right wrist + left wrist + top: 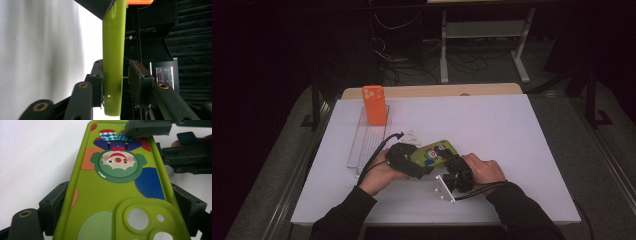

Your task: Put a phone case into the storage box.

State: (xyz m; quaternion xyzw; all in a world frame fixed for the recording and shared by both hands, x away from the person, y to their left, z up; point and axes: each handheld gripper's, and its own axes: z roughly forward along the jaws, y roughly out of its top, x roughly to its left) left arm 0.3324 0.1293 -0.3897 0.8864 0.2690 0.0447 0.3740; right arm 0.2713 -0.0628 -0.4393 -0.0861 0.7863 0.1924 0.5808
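Two grippers share your green phone case (435, 152) above the tabletop's (512, 130) near-middle: left gripper (117, 202) clamps its camera end across the width, while right gripper (115, 82), jaws not fully closed, straddles its far end edge-on, long axis running between them.

An orange phone case (375, 104) stands upright at the far end of a clear rack (362, 145); a small white piece (412, 136) lies just right of the rack.
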